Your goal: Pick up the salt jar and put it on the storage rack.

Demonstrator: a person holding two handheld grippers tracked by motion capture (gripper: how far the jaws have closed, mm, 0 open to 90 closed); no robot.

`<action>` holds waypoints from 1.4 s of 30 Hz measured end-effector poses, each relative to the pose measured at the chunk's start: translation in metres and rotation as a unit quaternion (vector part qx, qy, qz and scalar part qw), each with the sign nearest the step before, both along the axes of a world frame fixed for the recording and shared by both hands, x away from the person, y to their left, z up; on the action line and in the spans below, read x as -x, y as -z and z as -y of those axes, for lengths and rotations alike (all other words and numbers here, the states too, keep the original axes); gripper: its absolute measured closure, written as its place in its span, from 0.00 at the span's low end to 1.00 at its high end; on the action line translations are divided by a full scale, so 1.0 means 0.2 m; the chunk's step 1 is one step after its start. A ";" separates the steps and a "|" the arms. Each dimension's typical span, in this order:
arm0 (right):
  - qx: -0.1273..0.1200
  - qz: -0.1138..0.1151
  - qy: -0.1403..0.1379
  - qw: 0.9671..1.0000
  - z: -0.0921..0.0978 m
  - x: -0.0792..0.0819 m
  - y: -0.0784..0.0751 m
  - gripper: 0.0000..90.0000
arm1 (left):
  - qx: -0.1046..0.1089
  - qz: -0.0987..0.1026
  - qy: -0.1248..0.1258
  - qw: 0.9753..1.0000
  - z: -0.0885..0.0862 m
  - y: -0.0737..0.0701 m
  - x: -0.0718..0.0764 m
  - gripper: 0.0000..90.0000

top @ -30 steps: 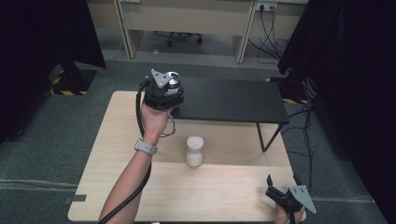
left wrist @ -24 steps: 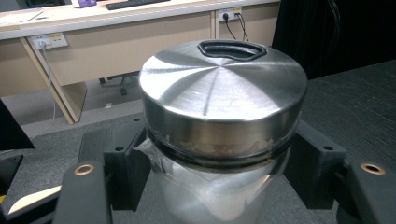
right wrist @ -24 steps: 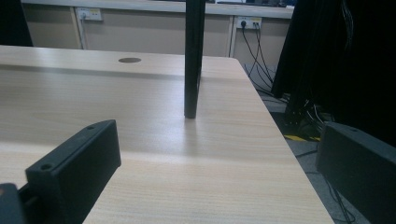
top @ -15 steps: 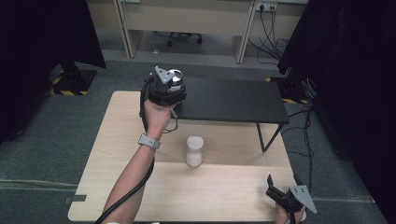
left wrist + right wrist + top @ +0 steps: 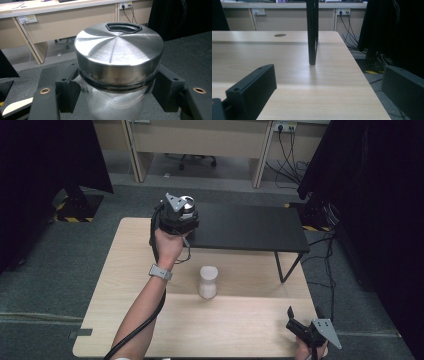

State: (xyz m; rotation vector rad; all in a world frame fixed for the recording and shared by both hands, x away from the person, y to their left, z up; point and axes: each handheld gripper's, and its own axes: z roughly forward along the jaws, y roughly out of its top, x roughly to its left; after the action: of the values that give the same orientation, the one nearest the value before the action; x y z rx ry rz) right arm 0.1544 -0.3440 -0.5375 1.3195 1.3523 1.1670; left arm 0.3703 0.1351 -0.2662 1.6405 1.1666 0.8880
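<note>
Jar (image 5: 117,75) with steel lid, clamped in our left gripper (image 5: 179,217), has advanced over the black shelf (image 5: 250,227) for placement; right gripper (image 5: 300,327) rests open near the table (image 5: 240,330) corner.

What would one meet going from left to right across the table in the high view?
left gripper holding a jar with a steel lid → white container standing on the wooden table → leg of the black shelf → right gripper
</note>
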 end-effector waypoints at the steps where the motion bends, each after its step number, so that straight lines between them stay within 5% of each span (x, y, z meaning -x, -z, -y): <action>1: 0.000 0.001 0.000 1.000 0.00 0.00 0.00 0.00 | 0.006 0.001 0.000 1.000 -0.01 0.01 0.00 0.34; 10: -0.023 0.006 0.009 1.000 0.01 0.01 0.01 0.00 | 0.010 0.011 0.005 1.000 -0.02 0.04 -0.01 0.34; 22: -0.023 0.006 0.009 1.000 0.01 0.01 0.01 0.00 | 0.005 0.015 0.007 1.000 -0.03 0.04 0.00 0.33; 29: -0.024 0.006 0.008 1.000 0.01 0.01 0.01 0.00 | -0.012 0.018 0.013 1.000 -0.03 0.06 0.02 0.21; 42: -0.020 0.000 0.004 1.000 0.01 0.01 0.00 0.00 | 0.023 -0.049 0.038 0.998 -0.13 0.01 0.03 0.01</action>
State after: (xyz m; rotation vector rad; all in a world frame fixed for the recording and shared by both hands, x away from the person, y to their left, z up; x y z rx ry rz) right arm 0.1532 -0.3468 -0.5376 1.3512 1.3291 1.1948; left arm 0.3644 0.1620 -0.2680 1.6942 1.1752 0.7353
